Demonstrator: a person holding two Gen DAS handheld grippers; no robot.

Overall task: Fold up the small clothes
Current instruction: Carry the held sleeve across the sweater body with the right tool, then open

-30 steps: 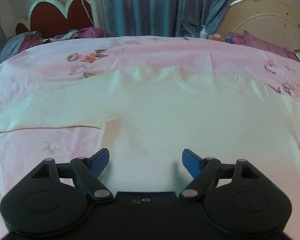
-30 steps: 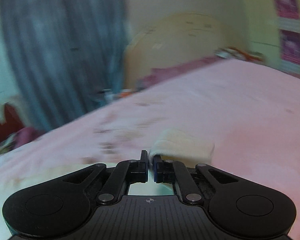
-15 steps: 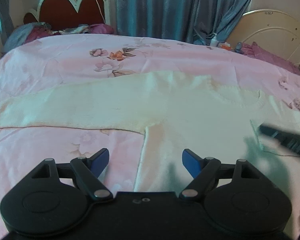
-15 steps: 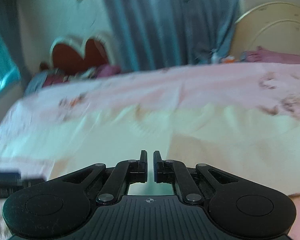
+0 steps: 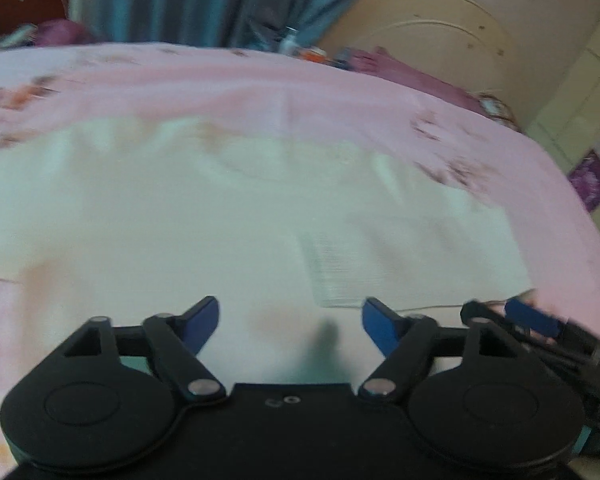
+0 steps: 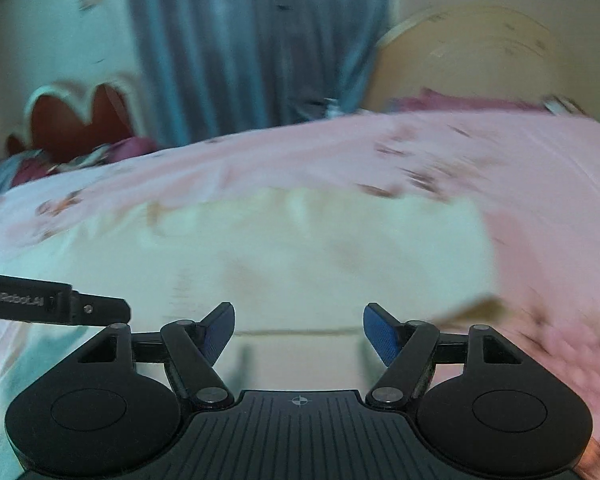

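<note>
Cream sweater [image 5: 204,216] spread flat on the pink bedspread [image 5: 340,92]. Left gripper [image 5: 290,322] closing over it, gripping nothing. Right gripper [image 6: 298,330] opening above the hem, empty. Folded ribbed cuff [image 5: 340,268] clear only from the left wrist.

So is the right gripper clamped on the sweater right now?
No, the right gripper has its blue pads spread and opening above the cream sweater, with no cloth pinched between them.

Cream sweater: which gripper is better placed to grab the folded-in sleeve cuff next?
Left, probably. The ribbed cuff lies just ahead of the left gripper, whose empty jaws are closing. The right gripper, empty and opening, faces the cream sweater near its hem.
</note>
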